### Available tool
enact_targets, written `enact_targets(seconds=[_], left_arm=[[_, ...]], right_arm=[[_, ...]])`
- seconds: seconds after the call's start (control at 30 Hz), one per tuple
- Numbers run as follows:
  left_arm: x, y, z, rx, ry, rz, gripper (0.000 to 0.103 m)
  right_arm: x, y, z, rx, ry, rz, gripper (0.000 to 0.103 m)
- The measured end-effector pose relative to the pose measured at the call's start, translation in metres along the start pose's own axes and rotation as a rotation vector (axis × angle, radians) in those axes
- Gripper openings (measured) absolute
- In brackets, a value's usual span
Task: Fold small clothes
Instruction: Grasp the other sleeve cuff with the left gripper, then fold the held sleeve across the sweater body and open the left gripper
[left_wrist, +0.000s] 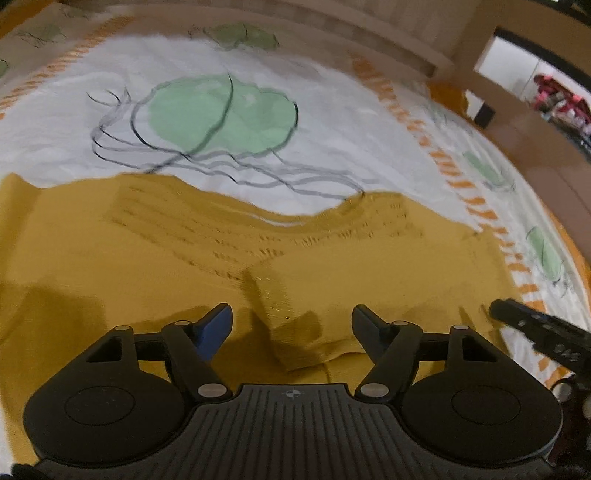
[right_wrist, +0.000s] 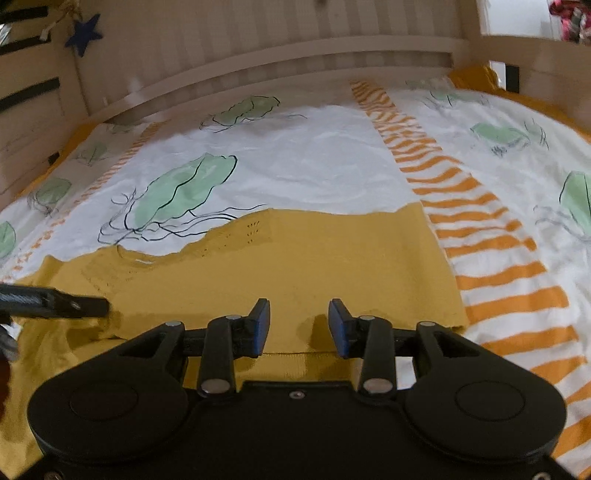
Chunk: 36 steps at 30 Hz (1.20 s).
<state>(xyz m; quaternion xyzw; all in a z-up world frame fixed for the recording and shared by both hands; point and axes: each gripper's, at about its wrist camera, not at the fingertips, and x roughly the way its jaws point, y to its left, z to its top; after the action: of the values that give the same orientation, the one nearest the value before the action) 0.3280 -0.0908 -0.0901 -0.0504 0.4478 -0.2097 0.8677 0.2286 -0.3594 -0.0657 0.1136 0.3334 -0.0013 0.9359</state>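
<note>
- Knitwear first: a mustard-yellow knit top lies spread flat on the bed, taking up the near half of both views. It's a fine, soft-looking knit with rows of little openwork eyelets running in bands near its wavy far edge.
- Near the left tool a small flap of the knit is folded over on itself, so there's a raised double layer with a clean ribbed edge.
- The left tool's two black fingers with blue pads stand well apart above the fabric — nothing is pinched between them, the flap just sits in the gap below.
- The right tool is apart too, but narrower; its blue pads hover over the garment's near hem, and no cloth is clamped in there.
- Each tool shows up in the other's view as a black bar poking in from the side, over the yellow knit.
- Under the top is a bedsheet: white, a bit crinkled, printed with pale green leaf blobs outlined in loose black scribbly lines, plus bands of wavy orange stripes.
- Behind the bed runs a pale wooden slatted frame, and a dark blue star hangs at the upper left in the right wrist view.
- Left wrist view is fairly motion-blurred, so fine knit detail is mushy there.
</note>
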Motion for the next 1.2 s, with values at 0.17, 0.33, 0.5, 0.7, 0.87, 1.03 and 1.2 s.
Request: enact_targets(seconds=[0.17, 0.33, 0.5, 0.7, 0.87, 1.03, 1.2], left_arm=[[0.017, 0.001, 0.004, -0.076, 0.019, 0.011, 0.039], [0.007, -0.008, 0.012, -0.062, -0.063, 0.032, 0.006], [-0.038, -0.02, 0.03, 0.051, -0.183, 0.088, 0.006], [-0.083, 0.006, 0.052, 0.093, -0.235, 0.188, 0.006], [-0.08, 0.046, 0.048, 0.061, -0.189, 0.295, 0.006], [-0.06, 0.078, 0.032, 0.001, -0.106, 0.325, 0.006], [-0.038, 0.095, 0.018, -0.021, -0.021, 0.371, 0.011]], right_arm=[[-0.011, 0.0, 0.011, 0.018, -0.047, 0.027, 0.047], [-0.014, -0.001, 0.017, 0.036, -0.03, 0.048, 0.048], [-0.009, -0.008, 0.014, 0.055, 0.028, 0.011, 0.048], [-0.004, -0.019, 0.014, 0.119, 0.077, 0.004, 0.049], [-0.001, -0.017, 0.012, 0.111, 0.099, -0.007, 0.053], [0.002, -0.019, 0.011, 0.111, 0.113, -0.016, 0.053], [0.009, -0.017, 0.009, 0.097, 0.128, -0.022, 0.053]])
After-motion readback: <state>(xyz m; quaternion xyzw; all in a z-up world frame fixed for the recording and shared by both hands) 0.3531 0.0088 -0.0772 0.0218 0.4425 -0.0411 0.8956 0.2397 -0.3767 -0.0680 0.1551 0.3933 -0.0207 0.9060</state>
